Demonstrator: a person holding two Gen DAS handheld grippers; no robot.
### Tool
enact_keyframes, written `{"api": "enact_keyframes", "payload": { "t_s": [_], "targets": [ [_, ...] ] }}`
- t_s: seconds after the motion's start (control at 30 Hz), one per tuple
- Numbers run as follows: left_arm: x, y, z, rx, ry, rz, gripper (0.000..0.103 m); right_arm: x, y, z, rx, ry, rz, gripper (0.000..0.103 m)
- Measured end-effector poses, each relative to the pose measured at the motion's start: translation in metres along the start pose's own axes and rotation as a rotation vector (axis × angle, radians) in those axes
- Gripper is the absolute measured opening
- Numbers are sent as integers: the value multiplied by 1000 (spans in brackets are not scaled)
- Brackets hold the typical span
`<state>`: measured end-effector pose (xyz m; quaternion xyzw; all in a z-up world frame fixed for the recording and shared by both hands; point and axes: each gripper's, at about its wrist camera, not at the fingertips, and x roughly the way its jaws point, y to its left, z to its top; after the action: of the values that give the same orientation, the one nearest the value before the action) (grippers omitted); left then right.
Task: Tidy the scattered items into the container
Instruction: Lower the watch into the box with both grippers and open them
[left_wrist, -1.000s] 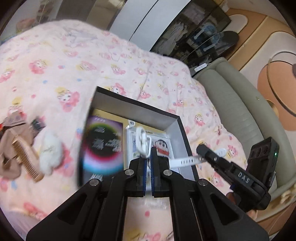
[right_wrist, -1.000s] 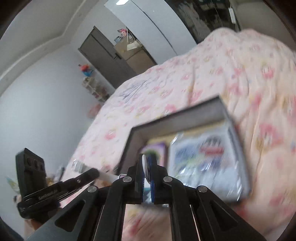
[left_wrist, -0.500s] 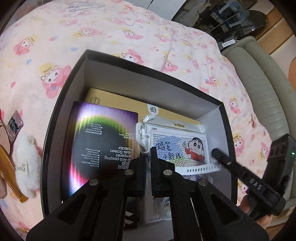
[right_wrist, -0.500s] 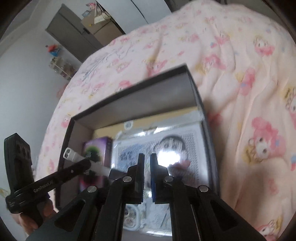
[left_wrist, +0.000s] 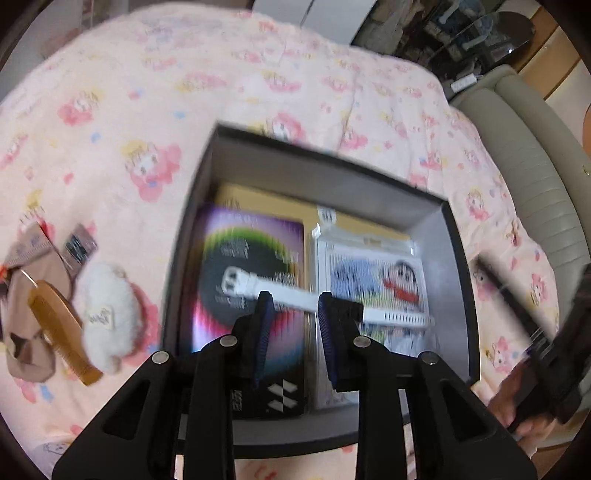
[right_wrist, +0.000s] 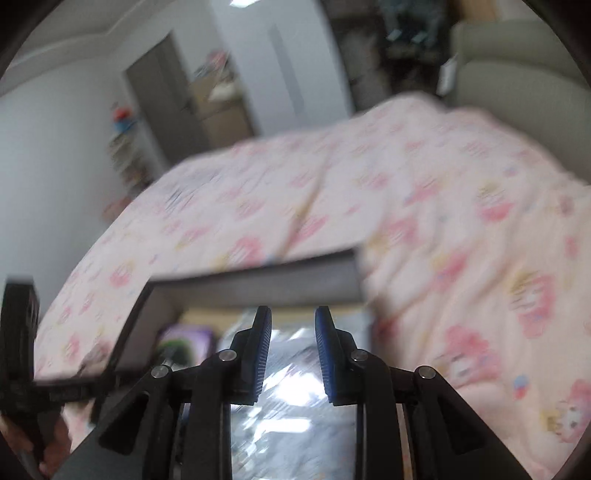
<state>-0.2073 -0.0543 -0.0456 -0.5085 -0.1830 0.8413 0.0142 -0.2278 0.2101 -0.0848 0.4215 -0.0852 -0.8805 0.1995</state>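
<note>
**A:** Start at the left of your left wrist view. What lies outside the box?

**B:** A brown comb (left_wrist: 62, 328) on tan cloth (left_wrist: 26, 295), then a white fluffy pouch (left_wrist: 107, 314) just beside it, all on the pink quilt (left_wrist: 147, 110). A small dark packet (left_wrist: 78, 249) sits near the cloth's upper edge.

**A:** And the white strap?

**B:** The white strap (left_wrist: 317, 300) lies inside the dark box (left_wrist: 192, 221), long axis running nearly across the picture — buckle end pointing left over the rainbow-coloured package (left_wrist: 251, 258), perforated end pointing right and a little down over the cartoon card (left_wrist: 373, 273).

**A:** Where is it relative to your fingers?

**B:** Your left gripper (left_wrist: 293, 302) has its jaws opening; the strap's middle passes across the gap between the blue pads (left_wrist: 264, 332), beyond the tips as seen here. The pads are not pressing on it, and the gap is narrow. The picture is blurred, so I cannot tell if the strap already rests on the packages.

**A:** Further right?

**B:** Your right gripper (right_wrist: 291, 314), seen from its own camera, also has its jaws opening — a narrow gap, nothing between the pads. Below it is the shiny cartoon card inside the box, with quilt to the right.
</note>
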Motion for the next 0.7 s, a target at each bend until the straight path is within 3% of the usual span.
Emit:
{"api": "enact_keyframes", "payload": {
  "t_s": [0.1, 0.2, 0.37, 0.5, 0.7],
  "targets": [
    [22, -4, 13, 3, 36, -10, 24, 39, 7, -14, -18, 198, 27, 21],
    [54, -5, 23, 6, 102, 22, 18, 53, 9, -21, -15, 279, 6, 21],
    [77, 1, 15, -34, 197, 40, 18, 60, 6, -26, -21, 343, 8, 21],
    [67, 6, 7, -38, 202, 19, 18, 68, -3, -21, 45, 365, 28, 21],
    [47, -7, -1, 21, 196, -101, 18, 46, -3, -13, 100, 296, 67, 21]
  ]
}}
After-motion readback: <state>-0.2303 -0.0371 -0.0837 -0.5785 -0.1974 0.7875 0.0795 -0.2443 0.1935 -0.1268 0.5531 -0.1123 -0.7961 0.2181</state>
